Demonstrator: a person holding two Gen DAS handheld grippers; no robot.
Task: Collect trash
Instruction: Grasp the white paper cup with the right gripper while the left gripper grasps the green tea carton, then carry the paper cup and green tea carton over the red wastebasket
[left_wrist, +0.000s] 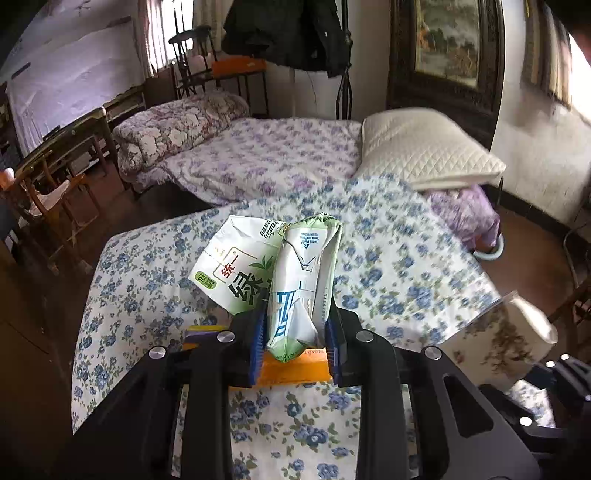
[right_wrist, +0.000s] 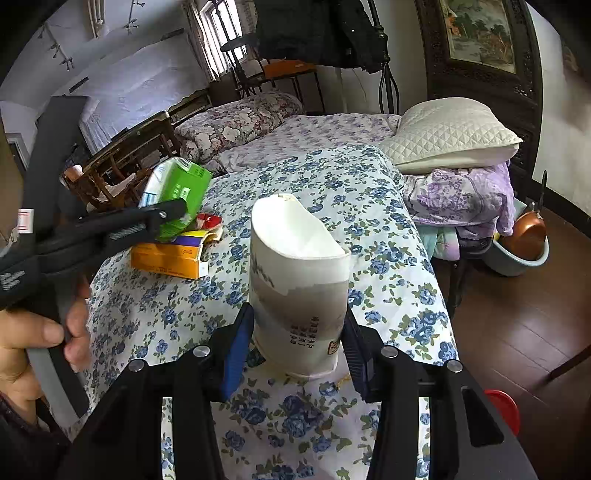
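Note:
My left gripper (left_wrist: 297, 332) is shut on a crushed green-and-white tea carton (left_wrist: 295, 273), held above the blue-flowered bedspread (left_wrist: 388, 266). Under the carton lies an orange box (left_wrist: 291, 371). In the right wrist view that same carton (right_wrist: 177, 184) shows green, over the orange box (right_wrist: 166, 258) and a small red pack (right_wrist: 210, 220). My right gripper (right_wrist: 295, 347) is shut on a dented white paper cup (right_wrist: 299, 295), upright, with a pad on each side. That cup (left_wrist: 517, 328) also appears at the right edge of the left wrist view.
A white quilted pillow (right_wrist: 450, 136) and folded purple bedding (right_wrist: 461, 195) lie at the bed's far right. A blue basin (right_wrist: 517, 258) with a copper pan stands on the wood floor. A red lid (right_wrist: 506, 406) shows low right. Wooden chairs (left_wrist: 48, 199) stand left.

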